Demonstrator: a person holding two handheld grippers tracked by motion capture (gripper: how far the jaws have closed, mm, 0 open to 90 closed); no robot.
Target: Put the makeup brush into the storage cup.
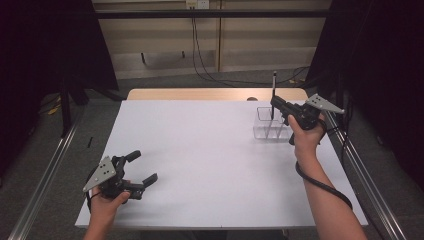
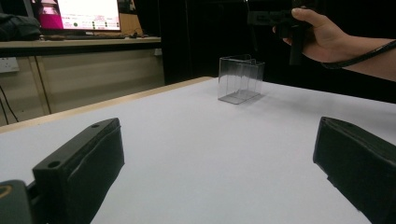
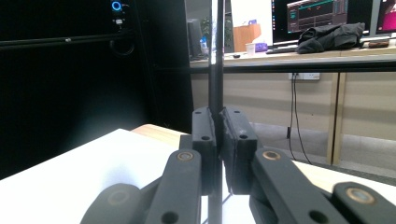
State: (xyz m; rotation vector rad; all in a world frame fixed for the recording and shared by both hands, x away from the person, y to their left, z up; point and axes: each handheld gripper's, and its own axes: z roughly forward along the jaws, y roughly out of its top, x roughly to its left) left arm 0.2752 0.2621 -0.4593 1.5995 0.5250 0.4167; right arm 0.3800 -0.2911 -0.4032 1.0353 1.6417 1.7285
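Holding a thin black rod (image 1: 273, 95) upright in my right tongs (image 1: 274, 103), clamped mid-shaft above the clear box (image 1: 270, 123); it looks light, stiff, slippery, so I'd grip squarely. Left tongs (image 1: 141, 166) gape wide, empty.

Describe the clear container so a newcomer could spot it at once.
Look at the white table, toward its far right corner. There stands the clear container, a see-through box just under the right gripper, which holds a thin dark rod upright above it.
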